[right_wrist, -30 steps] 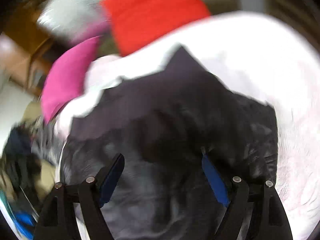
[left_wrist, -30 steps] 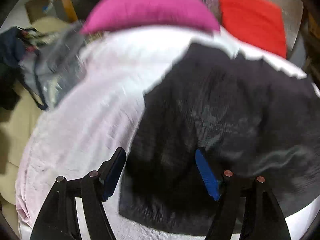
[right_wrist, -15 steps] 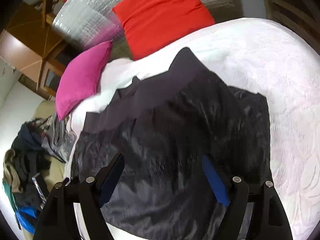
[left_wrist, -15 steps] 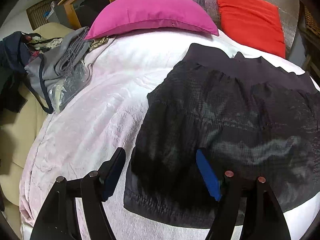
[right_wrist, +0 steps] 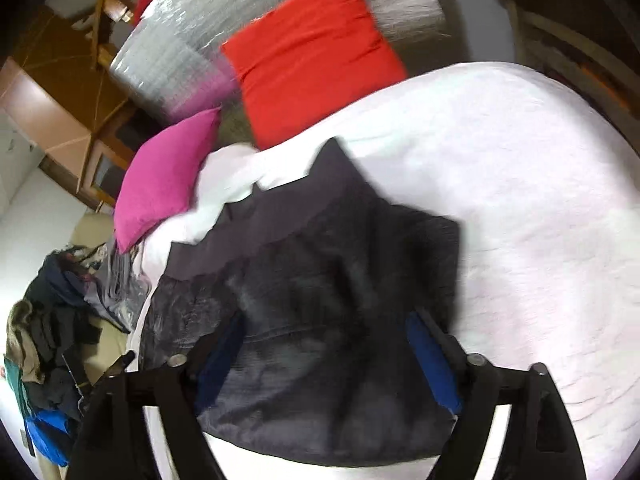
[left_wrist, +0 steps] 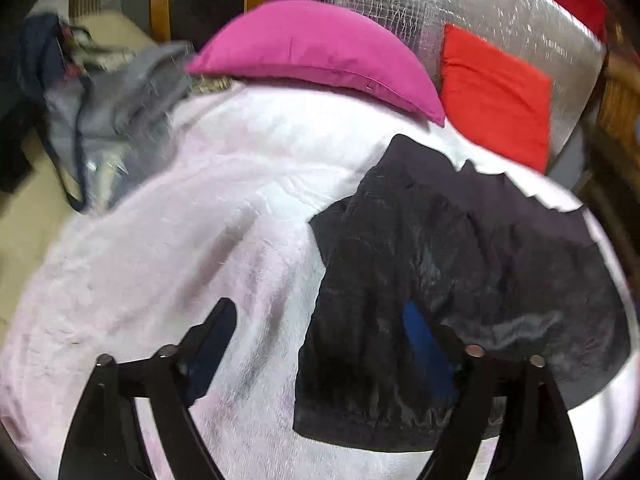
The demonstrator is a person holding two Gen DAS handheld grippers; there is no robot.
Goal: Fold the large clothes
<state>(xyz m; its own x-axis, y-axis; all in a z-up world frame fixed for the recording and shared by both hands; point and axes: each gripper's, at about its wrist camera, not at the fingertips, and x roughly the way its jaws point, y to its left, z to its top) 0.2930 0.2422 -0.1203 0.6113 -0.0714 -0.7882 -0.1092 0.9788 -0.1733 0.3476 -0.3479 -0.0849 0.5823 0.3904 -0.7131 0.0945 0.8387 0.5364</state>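
Hovering over black garment [left_wrist: 460, 280], spread on white bedcover [left_wrist: 180, 260], pink pillow [left_wrist: 316, 52] at 12 o'clock. Left gripper [left_wrist: 324, 344], right gripper [right_wrist: 328, 356]: jaws opening wide, holding nothing. Judgement: pinch hem corners at 6 o'clock evenly, fold toward waistband.

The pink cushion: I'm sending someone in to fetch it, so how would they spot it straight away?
Start at the bed with the pale bedspread and look to its head, against the silver quilted headboard. The pink cushion lies there, left of the red cushion; it alone is magenta and lies flat.
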